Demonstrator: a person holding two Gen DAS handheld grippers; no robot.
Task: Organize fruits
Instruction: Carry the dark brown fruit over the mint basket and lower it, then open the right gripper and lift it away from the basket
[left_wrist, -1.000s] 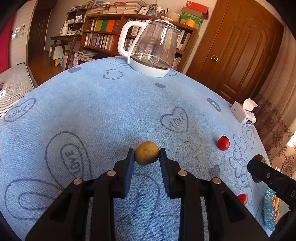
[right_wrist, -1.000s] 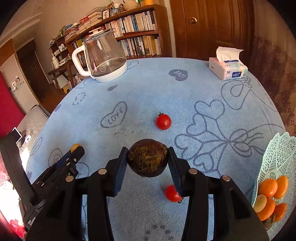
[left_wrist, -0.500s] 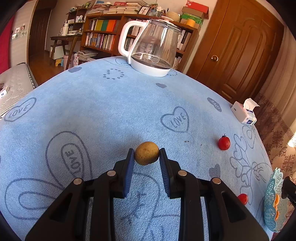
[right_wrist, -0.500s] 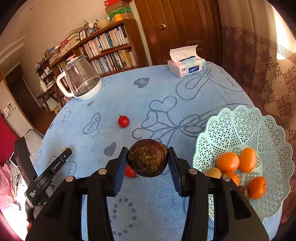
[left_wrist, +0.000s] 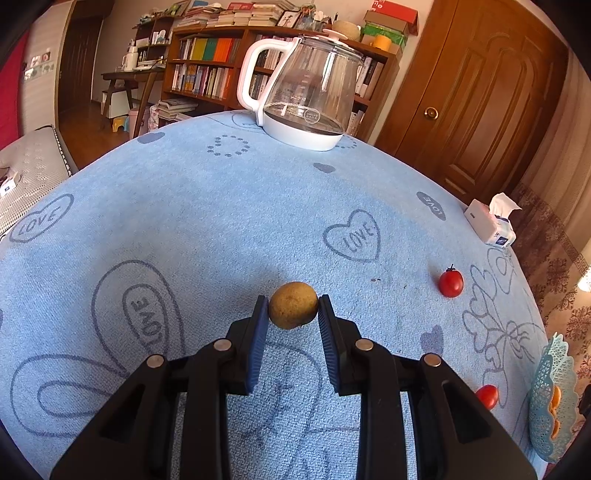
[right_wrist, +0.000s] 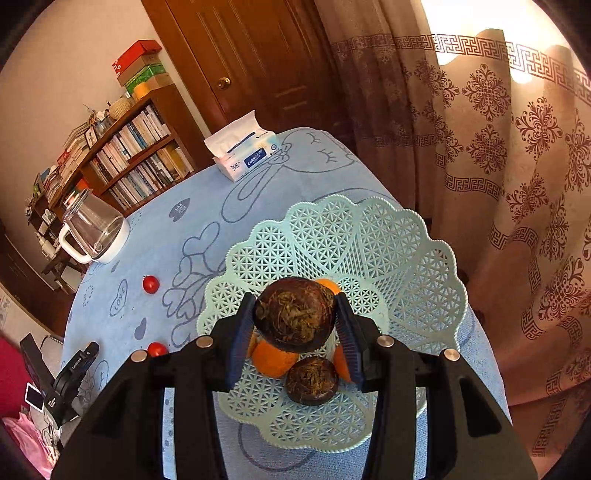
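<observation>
my right gripper (right_wrist: 295, 325) is clenched on a dark brown fruit (right_wrist: 294, 314), both pads pressing its sides, and i hold it above the pale green lattice basket (right_wrist: 406, 258). under it in the basket lie oranges (right_wrist: 273, 360) and a second dark fruit (right_wrist: 312, 380), touching each other near the basket's middle. the basket sits at the counter's (right_wrist: 258, 192) edge, close to the patterned curtain (right_wrist: 517, 147).

my left gripper (left_wrist: 293, 314) is clenched on a small tan fruit (left_wrist: 293, 304), pinched between the blue pads right at their tips, over the blue cloth (left_wrist: 184, 221) with its "love" hearts. i cannot tell whether this fruit touches the cloth.

two tomatoes lie loose on the cloth: one (left_wrist: 451, 282) to the right of the tan fruit, well apart from it, and another (left_wrist: 487, 396) nearer the basket (left_wrist: 550, 398), which shows at the far right edge of the left view.

further out, a glass kettle (left_wrist: 306, 96) on a white base stands upright at the far side of the counter, and a tissue box (left_wrist: 489, 225) lies near the right edge. bookshelves (left_wrist: 210, 70) and a wooden door (left_wrist: 480, 92) stand behind.
</observation>
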